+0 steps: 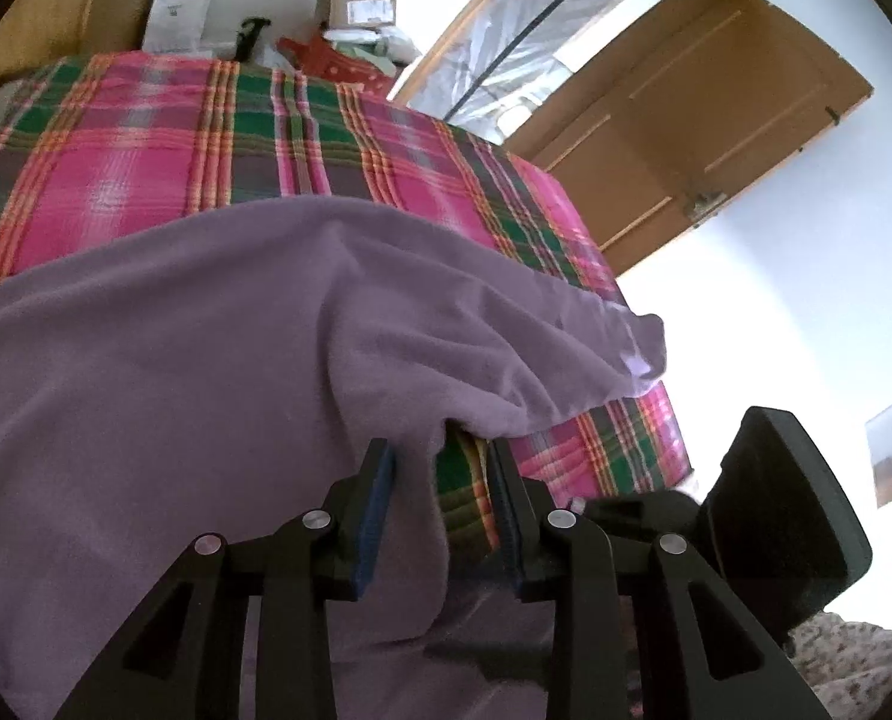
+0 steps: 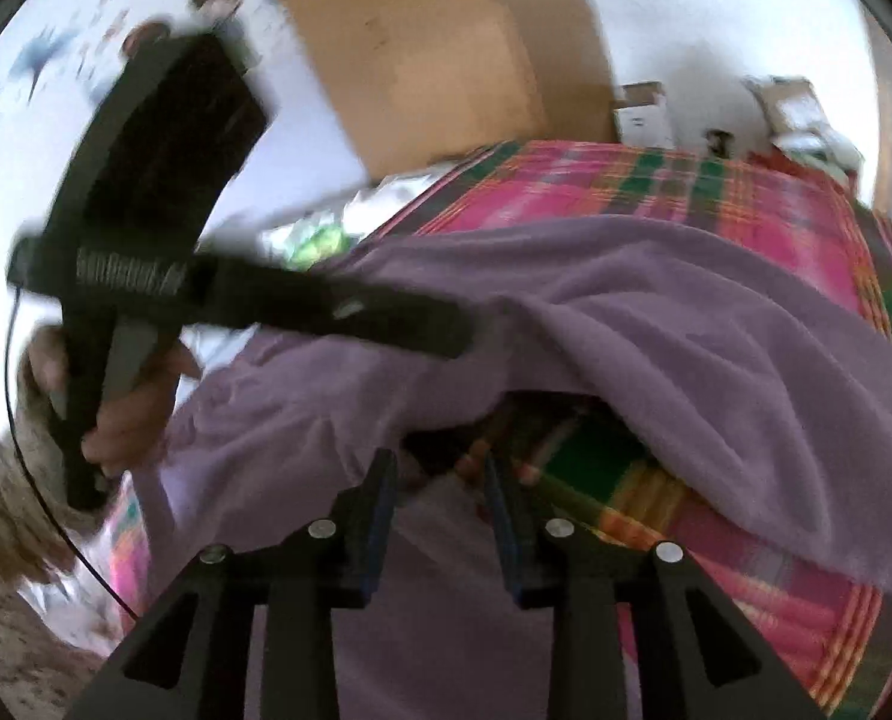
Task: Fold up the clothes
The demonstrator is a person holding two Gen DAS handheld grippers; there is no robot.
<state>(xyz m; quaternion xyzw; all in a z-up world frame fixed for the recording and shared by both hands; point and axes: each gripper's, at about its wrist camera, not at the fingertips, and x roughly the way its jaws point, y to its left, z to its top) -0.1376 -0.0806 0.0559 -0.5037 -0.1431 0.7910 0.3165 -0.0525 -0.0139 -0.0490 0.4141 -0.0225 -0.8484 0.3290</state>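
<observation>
A purple garment (image 1: 206,372) is seen spread over the plaid bed cover (image 1: 146,138), ready for folding; both tongs, left (image 1: 443,516) and right (image 2: 443,528), are held partly open above its edge, gripping nothing.

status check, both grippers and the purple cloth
Left gripper and right gripper: jaws apart, gripping nothing. Purple cloth rumpled on the plaid bedspread, a fold hanging between the left jaws. Nothing in the way.

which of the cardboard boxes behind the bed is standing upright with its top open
The tall white box at the left, its top flaps open. The brown box to its right sits lower, shows a label on its side and has packages piled around it.
</observation>
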